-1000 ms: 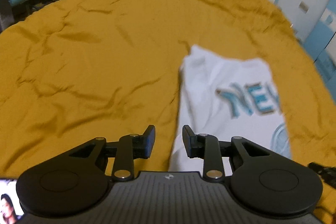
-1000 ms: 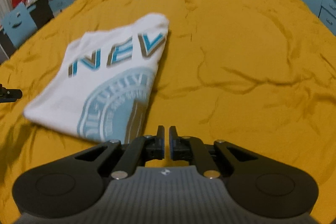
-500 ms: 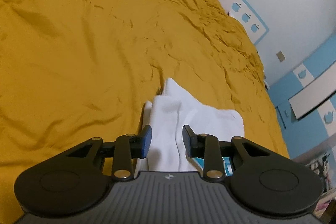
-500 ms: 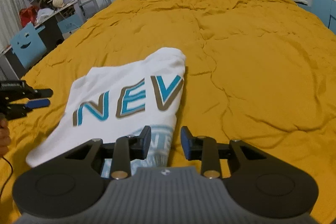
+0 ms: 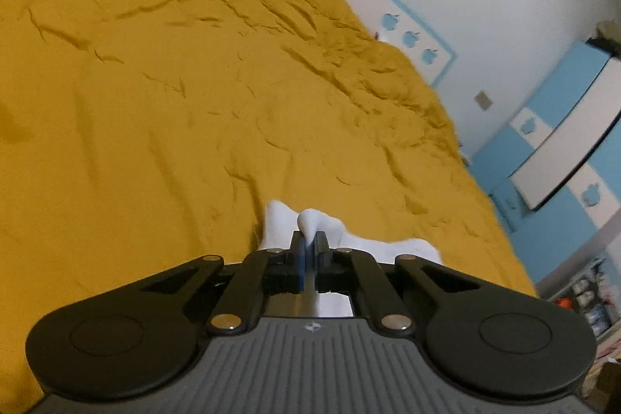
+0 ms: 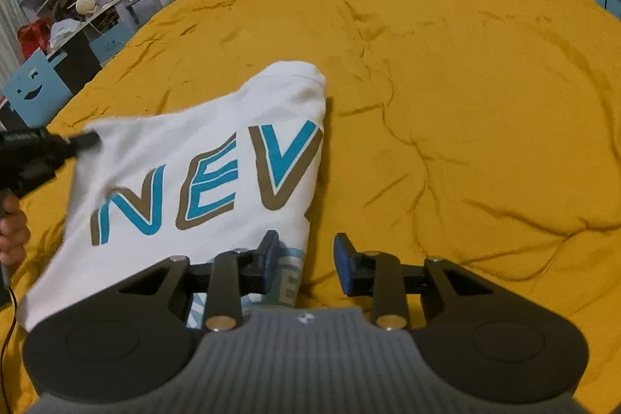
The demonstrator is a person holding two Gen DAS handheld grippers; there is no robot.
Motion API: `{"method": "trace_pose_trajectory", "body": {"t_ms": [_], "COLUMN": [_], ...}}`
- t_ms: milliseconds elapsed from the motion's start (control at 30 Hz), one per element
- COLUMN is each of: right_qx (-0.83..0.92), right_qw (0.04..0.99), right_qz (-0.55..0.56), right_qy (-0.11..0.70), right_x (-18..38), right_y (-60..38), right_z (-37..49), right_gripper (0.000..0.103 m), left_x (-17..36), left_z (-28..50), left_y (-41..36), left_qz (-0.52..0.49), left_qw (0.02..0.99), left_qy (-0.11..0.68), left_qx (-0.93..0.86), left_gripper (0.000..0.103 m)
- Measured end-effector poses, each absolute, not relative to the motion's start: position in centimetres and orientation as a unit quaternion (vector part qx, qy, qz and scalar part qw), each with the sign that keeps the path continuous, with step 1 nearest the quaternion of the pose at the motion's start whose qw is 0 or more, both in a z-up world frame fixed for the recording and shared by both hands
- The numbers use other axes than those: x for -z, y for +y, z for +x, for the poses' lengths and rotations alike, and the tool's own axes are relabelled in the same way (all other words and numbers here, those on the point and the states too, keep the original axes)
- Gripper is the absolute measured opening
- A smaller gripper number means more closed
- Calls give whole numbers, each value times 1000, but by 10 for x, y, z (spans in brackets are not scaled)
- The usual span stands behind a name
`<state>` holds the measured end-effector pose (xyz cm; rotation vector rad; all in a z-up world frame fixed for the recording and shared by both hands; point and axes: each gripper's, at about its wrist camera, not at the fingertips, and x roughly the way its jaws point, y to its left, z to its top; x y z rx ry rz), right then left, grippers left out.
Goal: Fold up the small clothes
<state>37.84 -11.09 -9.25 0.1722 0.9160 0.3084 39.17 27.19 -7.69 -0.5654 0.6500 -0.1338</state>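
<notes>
Left gripper (image 5: 309, 251) clenched on shirt (image 6: 202, 173) corner | right gripper (image 6: 306, 258) released at its side fold | we judge shirt part-folded on bedspread (image 6: 465, 103), final fold pending

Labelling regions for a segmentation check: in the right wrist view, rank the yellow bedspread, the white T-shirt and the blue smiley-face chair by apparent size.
1. yellow bedspread, largest.
2. white T-shirt.
3. blue smiley-face chair, smallest, though it is farther away.
</notes>
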Motion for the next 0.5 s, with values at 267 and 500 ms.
{"method": "trace_pose_trajectory", "body": {"t_ms": [267,500], "right_qx": [-151,-149], "right_qw": [877,878], "right_qz": [76,157], "right_qy": [450,427], "right_x": [102,97], "right_y": [-104,-128], "right_z": [385,389], "right_gripper": [27,48], "left_x": [110,100], "left_z": [403,374], "left_y": [285,301], "left_qz": [-295,-363], "left_qw": [880,859], "left_qy": [371,356], "left_qx": [24,52], "left_gripper": [13,76]}}
